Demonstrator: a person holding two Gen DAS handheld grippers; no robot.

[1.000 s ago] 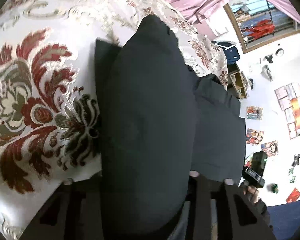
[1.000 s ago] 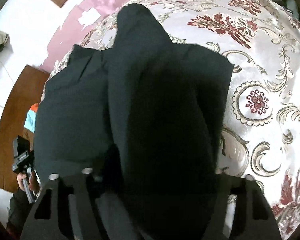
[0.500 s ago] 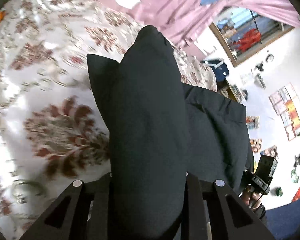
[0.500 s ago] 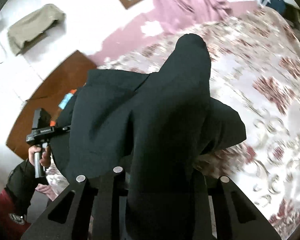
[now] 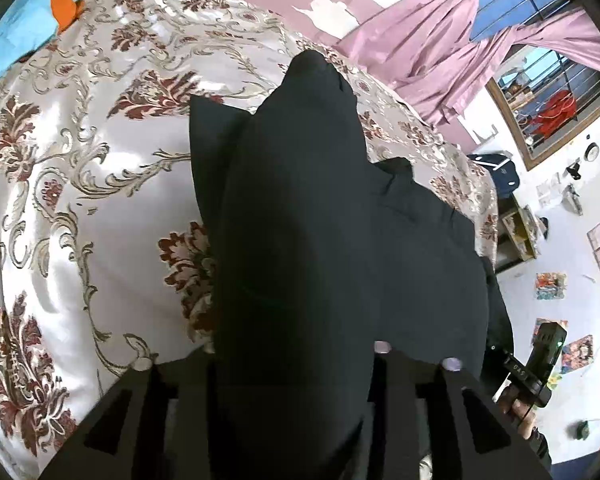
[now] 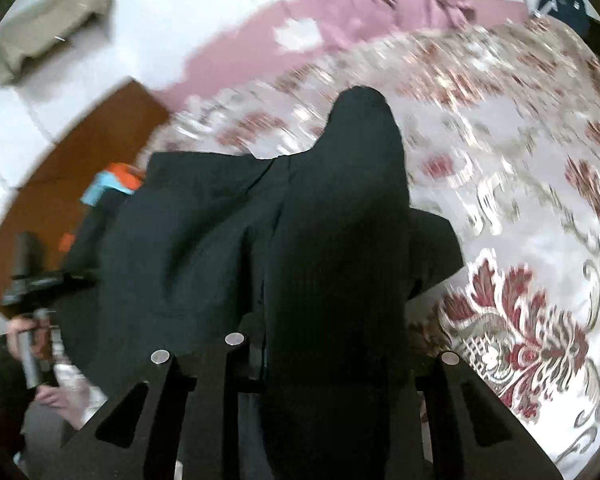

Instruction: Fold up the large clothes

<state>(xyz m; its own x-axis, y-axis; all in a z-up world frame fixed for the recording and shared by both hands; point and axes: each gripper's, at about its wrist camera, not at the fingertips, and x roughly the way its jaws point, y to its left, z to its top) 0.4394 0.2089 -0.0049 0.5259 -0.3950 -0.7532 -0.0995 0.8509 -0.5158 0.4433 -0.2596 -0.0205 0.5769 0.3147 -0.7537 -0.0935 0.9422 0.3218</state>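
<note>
In your left wrist view, your left gripper point(image 5: 296, 364) has its jaws pinching a thick fold of the black garment point(image 5: 300, 220), which rises from 6 o'clock to a peak near 12. The rest of the cloth sags toward 3 o'clock over the floral bedspread point(image 5: 80, 184). Your right gripper shows at 4 o'clock, and pink curtains point(image 5: 460, 40) hang at 1 o'clock.

In your right wrist view, blurred, your right gripper point(image 6: 328, 364) also has its jaws clamped on the garment point(image 6: 340, 240), which drapes toward 9 o'clock above the bedspread point(image 6: 540, 240). Your left gripper sits at 8 o'clock.
</note>
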